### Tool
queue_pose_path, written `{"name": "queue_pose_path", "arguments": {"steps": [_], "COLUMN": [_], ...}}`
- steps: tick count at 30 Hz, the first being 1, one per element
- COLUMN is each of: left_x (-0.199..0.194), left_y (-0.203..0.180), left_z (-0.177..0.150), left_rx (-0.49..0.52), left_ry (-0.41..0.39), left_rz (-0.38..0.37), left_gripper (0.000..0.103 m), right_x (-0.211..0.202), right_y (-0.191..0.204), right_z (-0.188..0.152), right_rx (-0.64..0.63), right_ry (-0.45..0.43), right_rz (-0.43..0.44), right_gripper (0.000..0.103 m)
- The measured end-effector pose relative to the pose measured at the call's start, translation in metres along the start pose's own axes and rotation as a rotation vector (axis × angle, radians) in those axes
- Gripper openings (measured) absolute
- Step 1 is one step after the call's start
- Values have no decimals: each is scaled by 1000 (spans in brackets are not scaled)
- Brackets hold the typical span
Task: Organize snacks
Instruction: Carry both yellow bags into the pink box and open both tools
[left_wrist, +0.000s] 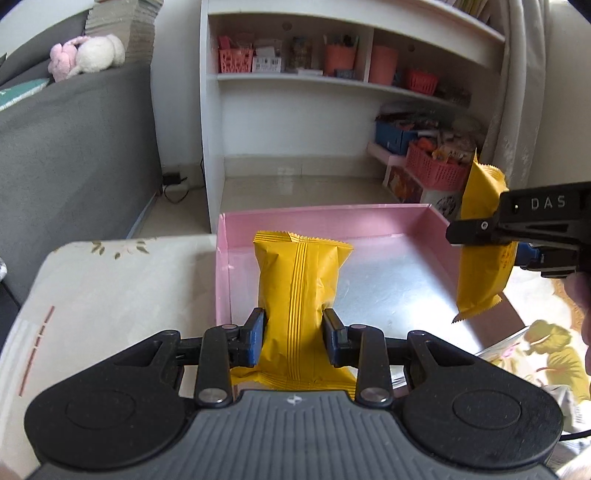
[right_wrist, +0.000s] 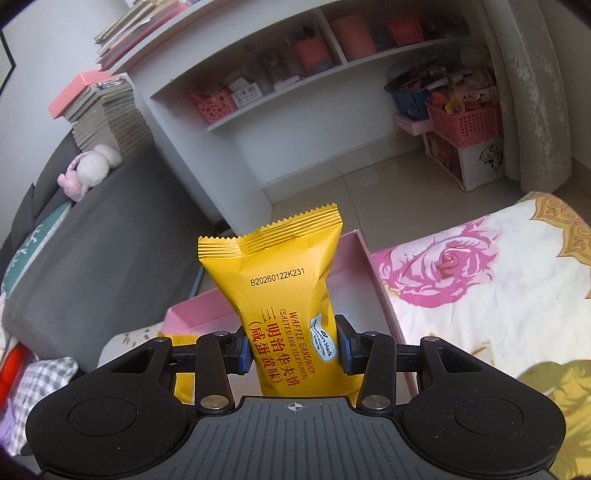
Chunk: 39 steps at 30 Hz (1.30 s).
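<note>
**Two waffle packs en route to pink box**

L gripper (left_wrist: 293, 332) jaws clamped on yellow snack pack (left_wrist: 299, 284), over pink box (left_wrist: 325, 221) near-left corner. R gripper (right_wrist: 293, 343) jaws clamped on 2nd pack (right_wrist: 280, 295), by box's right wall. Step: carry-in. Next: lower both into box, release w/o overlap.

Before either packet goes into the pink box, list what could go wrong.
1. The left tongs squeeze their yellow packet near its lower end, so the tall top could tip and snag the pink box wall.
2. The right tongs hold a second packet close by over the same box; the two could collide.
</note>
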<state>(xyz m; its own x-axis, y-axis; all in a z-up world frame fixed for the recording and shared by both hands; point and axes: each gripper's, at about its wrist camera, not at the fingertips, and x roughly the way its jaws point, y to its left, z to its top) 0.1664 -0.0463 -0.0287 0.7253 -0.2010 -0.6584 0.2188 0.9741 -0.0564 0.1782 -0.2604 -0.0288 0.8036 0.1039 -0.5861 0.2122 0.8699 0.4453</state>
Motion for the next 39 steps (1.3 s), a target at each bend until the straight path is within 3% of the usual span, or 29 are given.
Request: {"name": "queue_pose_path", "arguments": {"steps": [10, 16, 19, 21, 24, 30, 39], "left_x": [10, 10, 6, 2, -6, -22, -51], "left_y": [0, 0, 3, 3, 3, 2, 6], "left_z": [-9, -7, -4, -1, 1, 3, -1], "left_rx": [60, 55, 38, 39, 37, 26, 47], "left_ry": [19, 32, 39, 29, 11, 4, 30], "left_rz": [12, -21, -35, -52, -75, -99, -78], "left_gripper": [30, 32, 45, 59, 72, 89, 98], "right_x": [29, 23, 14, 5, -10, -39, -88], "right_y": [-8, -5, -6, -5, -6, -6, 1], "right_z": [-17, -15, -12, -10, -6, -4, -13], "right_rx": [-45, -34, 1, 21, 51, 71, 32], "right_ry": [72, 74, 77, 60, 43, 29, 23], "right_rz": [-74, -40, -27, -31, -21, -32, -19], "right_gripper": [42, 43, 57, 75, 79, 88, 91]}}
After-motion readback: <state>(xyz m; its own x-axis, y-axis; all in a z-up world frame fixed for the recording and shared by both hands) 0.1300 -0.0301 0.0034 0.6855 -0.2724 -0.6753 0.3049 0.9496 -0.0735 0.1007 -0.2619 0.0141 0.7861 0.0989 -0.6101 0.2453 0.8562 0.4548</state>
